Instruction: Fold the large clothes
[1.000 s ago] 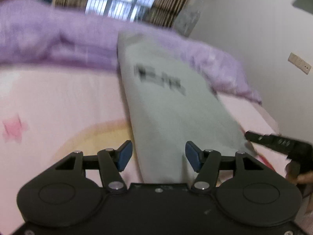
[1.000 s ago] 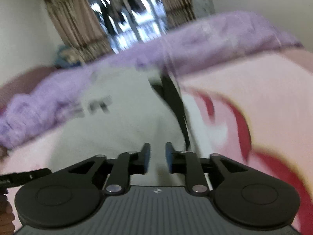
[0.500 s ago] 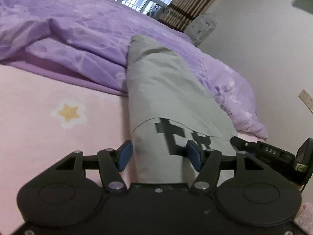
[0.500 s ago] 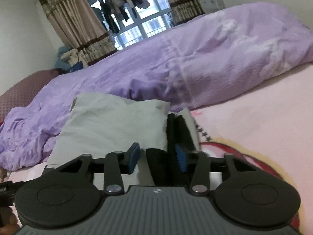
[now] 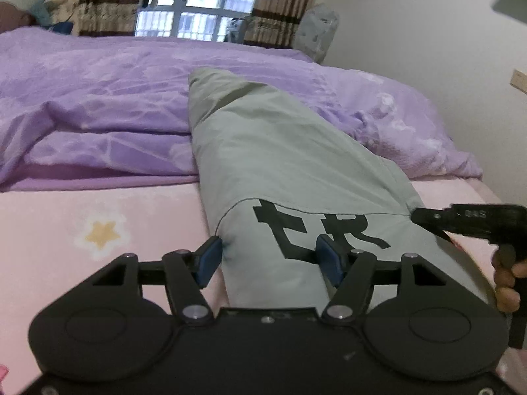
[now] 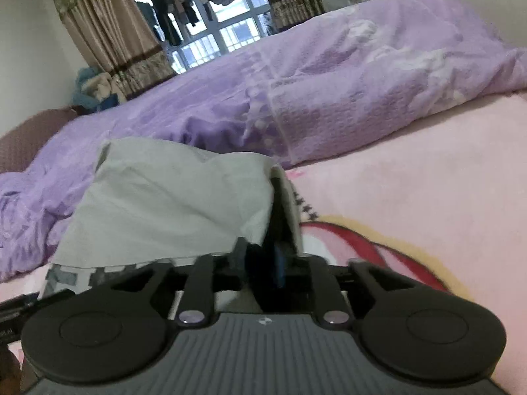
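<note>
A grey garment point(image 5: 283, 151) with black letters lies lengthwise on the pink sheet point(image 5: 98, 210), its far end up on the purple duvet point(image 5: 98, 98). My left gripper point(image 5: 268, 261) hovers low over the near, lettered end. Its jaws are opening, the pads stand wide apart, and the garment's left edge lies between them unpressed. In the right wrist view, the garment point(image 6: 164, 204) shows a dark edge at its right side. My right gripper point(image 6: 262, 260) pinches that dark edge and its jaws are opening. The right gripper point(image 5: 418, 214) also reaches in at the garment's right side.
The bunched purple duvet point(image 6: 329, 82) fills the far half of the bed. Behind it are curtains and a window point(image 5: 194, 23), with a white wall point(image 5: 428, 33) on the right. A hand point(image 5: 507, 279) holds the right gripper. Pink sheet point(image 6: 428, 181) extends to the right of the garment.
Both grippers slid along the garment, then settled; the blur is gone. The black letters now lie close under the left pads. The right jaws, wide half a second ago, have narrowed onto the dark edge.
</note>
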Demonstrator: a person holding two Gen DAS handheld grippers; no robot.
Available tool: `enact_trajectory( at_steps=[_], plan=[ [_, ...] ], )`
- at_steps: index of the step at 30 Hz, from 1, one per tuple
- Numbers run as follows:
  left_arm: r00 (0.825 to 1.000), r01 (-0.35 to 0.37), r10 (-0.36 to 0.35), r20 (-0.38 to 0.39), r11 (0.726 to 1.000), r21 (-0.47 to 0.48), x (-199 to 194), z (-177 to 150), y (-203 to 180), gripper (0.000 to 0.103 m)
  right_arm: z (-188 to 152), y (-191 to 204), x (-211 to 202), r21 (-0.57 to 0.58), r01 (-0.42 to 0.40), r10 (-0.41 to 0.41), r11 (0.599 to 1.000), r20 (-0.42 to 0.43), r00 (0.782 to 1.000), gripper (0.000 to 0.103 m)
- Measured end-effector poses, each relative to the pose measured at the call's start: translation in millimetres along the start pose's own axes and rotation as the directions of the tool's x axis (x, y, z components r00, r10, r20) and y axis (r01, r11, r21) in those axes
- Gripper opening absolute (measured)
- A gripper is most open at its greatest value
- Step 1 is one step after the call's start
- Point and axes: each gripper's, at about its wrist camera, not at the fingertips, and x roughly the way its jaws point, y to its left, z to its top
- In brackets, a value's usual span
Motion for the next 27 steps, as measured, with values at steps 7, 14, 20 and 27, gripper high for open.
enact_trajectory(
  at_steps=[7,14,20,27],
  plan=[
    [0.996,-0.036,0.028,0.085,0.995,0.096,-113.4,-56.2,-9.0,0.063,-57.2,-30.7,-112.1,0.148,-0.054,0.043,0.988,0.080,0.996,0.053],
    [0.999,-0.003,0.001,0.043,1.000,0.028,-160.5,-129.1,-22.0,0.063,-123.0,-46.7,-144.4,0.289,-0.092,0.081,0.953,0.050,0.996,0.053],
    [0.996,-0.090,0.089,0.022,0.992,0.084,-129.2,-139.3,-47.2,0.055,-123.2,-26.8,-131.5,0.235,-0.019,0.002,0.972,0.069,0.998,0.045],
    [0.991,-0.122,0.120,0.051,0.992,0.032,-127.1,-132.0,-47.2,0.017,-114.3,-9.5,-142.4,0.167,0.025,-0.045,0.986,0.117,0.992,0.004]
  ],
)
